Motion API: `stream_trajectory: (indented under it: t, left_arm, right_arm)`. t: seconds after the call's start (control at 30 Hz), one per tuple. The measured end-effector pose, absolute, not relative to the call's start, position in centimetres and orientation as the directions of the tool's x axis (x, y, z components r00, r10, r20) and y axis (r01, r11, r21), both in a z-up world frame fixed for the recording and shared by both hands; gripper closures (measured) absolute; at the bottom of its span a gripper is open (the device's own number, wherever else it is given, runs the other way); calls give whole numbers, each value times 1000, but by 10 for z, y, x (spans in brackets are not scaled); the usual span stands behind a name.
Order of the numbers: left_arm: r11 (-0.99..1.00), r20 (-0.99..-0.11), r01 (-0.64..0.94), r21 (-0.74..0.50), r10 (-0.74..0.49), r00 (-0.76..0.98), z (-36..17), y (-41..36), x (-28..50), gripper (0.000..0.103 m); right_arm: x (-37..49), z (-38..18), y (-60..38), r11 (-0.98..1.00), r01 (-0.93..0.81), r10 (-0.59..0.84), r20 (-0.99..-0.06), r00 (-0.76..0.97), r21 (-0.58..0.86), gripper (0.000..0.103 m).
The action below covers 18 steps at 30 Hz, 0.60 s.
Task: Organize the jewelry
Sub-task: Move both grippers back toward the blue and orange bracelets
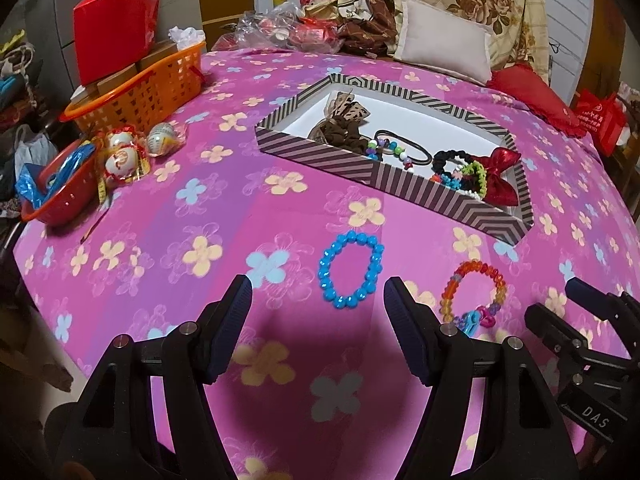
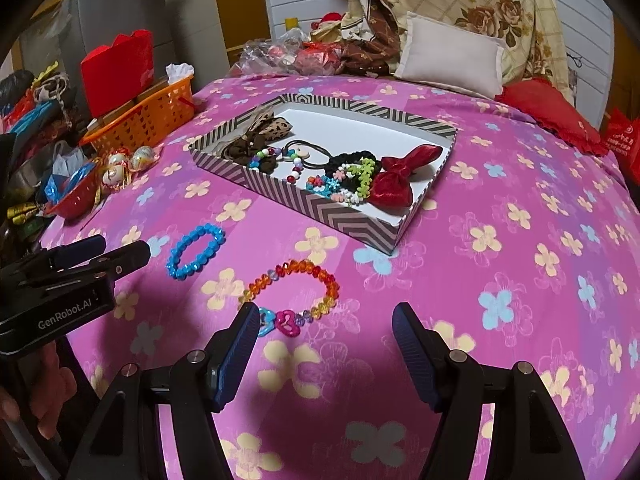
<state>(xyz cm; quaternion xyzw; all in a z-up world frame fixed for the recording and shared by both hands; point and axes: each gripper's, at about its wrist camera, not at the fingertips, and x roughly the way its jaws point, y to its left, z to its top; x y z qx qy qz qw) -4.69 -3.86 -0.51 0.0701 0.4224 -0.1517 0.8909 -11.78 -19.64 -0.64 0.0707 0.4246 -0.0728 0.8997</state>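
Observation:
A blue bead bracelet (image 1: 351, 269) lies on the pink flowered cloth (image 1: 240, 216), just ahead of my open, empty left gripper (image 1: 318, 294). An orange-and-red bead bracelet with blue and pink heart charms (image 1: 474, 292) lies to its right. In the right wrist view that bracelet (image 2: 294, 292) lies just ahead of and left of my open, empty right gripper (image 2: 326, 318); the blue bracelet (image 2: 196, 250) is farther left. A striped box (image 1: 320, 152) holds hair ties, bead strings and a red bow; it also shows in the right wrist view (image 2: 340, 216).
An orange basket (image 1: 140, 88) with a red box stands at the back left. A red bowl (image 1: 56, 196) and wrapped eggs (image 1: 124, 152) sit at the left edge. Pillows (image 1: 444, 44) and bags lie behind the box. The left gripper (image 2: 108, 254) shows at the right view's left.

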Motion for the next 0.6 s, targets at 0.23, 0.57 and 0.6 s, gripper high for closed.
stream_trajectory:
  t: [0.23, 0.57, 0.6]
  left_arm:
    - [946, -775, 325, 0, -205, 597, -9, -34, -52, 34]
    - [948, -805, 311, -69, -237, 544, -21, -16, -44, 34]
    - [949, -811, 303, -83, -241, 533, -24, -13, -41, 34]
  right_arm:
    - [-124, -8, -194, 981, 185, -73, -779, 622, 56, 36]
    - [-128, -17, -199, 981, 189, -80, -793, 604, 45, 36]
    - [-127, -20, -202, 980, 193, -80, -796, 600, 48, 36]
